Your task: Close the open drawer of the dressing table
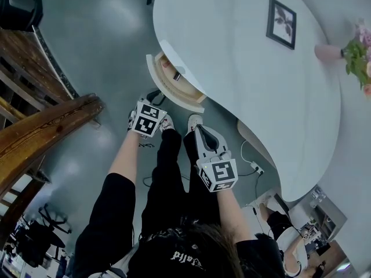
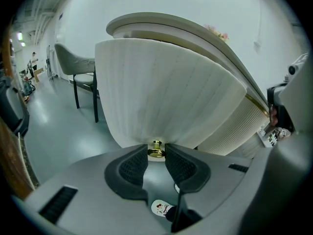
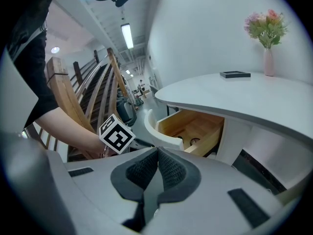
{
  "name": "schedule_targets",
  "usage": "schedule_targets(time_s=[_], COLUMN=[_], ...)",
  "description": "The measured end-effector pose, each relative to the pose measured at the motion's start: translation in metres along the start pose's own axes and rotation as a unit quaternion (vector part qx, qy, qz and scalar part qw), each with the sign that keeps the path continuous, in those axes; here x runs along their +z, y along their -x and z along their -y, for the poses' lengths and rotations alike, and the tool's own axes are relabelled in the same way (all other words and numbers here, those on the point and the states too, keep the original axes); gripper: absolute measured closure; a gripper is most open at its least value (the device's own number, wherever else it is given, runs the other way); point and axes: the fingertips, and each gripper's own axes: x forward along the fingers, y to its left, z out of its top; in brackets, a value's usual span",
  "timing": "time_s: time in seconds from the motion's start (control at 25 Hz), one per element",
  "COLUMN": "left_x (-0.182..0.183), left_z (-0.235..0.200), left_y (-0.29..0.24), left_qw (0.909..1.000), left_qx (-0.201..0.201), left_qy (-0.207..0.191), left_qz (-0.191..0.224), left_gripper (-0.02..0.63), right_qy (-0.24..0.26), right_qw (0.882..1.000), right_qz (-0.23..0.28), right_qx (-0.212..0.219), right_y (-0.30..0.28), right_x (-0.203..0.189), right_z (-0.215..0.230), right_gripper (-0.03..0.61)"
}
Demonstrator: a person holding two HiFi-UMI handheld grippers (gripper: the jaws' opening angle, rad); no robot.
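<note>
- At the curved front edge of the dressing table (image 1: 243, 68), the drawer (image 1: 174, 86) stands pulled out, with its wood inside showing and a few small items in it.
- The drawer front is white, ribbed and rounded (image 2: 166, 97), with a small brass knob (image 2: 156, 149) low at its centre.
- The left gripper (image 2: 156, 153) is at the drawer front, on the side away from the table. Its jaws are nearly together and clamped on the knob, one pad on each side.
- In the head view the left gripper (image 1: 154, 97) touches the drawer's outer face.
- The right gripper (image 3: 157, 153) is clenched, with the pads pressed together and nothing between them.
- The right gripper (image 1: 200, 130) is held off the table, near the drawer's corner but clear of it, pointing toward the open drawer (image 3: 190, 126).
- On the table top, a dark picture frame (image 1: 282, 23) lies flat, well back from the drawer.
- A pink vase of flowers (image 1: 330, 52) is at the table's far edge, by the wall.
- A wooden stair rail (image 1: 46, 126) is across the floor from the table.
- A grey chair (image 2: 78, 67) is beyond the table's end.
</note>
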Motion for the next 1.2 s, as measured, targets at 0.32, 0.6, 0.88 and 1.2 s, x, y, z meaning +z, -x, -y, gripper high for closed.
schedule_targets(time_s=[0.32,0.6,0.88,1.2], left_x=[0.013,0.022,0.028,0.036], left_z=[0.002,0.002,0.004,0.005], left_y=[-0.006,-0.013,-0.019,-0.023], left_qw=[1.0,0.9999,0.9999,0.9999], left_qx=[0.002,0.004,0.004,0.006], left_qy=[-0.007,-0.009,-0.012,-0.01], left_qz=[0.001,0.007,0.01,0.012], left_gripper=[0.491,0.491,0.491,0.491], right_qy=[-0.003,-0.006,-0.01,-0.015], right_qw=[1.0,1.0,1.0,1.0], right_qz=[0.007,0.011,0.009,0.007], right_qx=[-0.003,-0.003,-0.007,-0.008], right_y=[0.001,-0.001,0.002,0.001], right_x=[0.008,0.01,0.008,0.004], right_z=[0.008,0.015,0.023,0.029], right_gripper=[0.552,0.552,0.552,0.552])
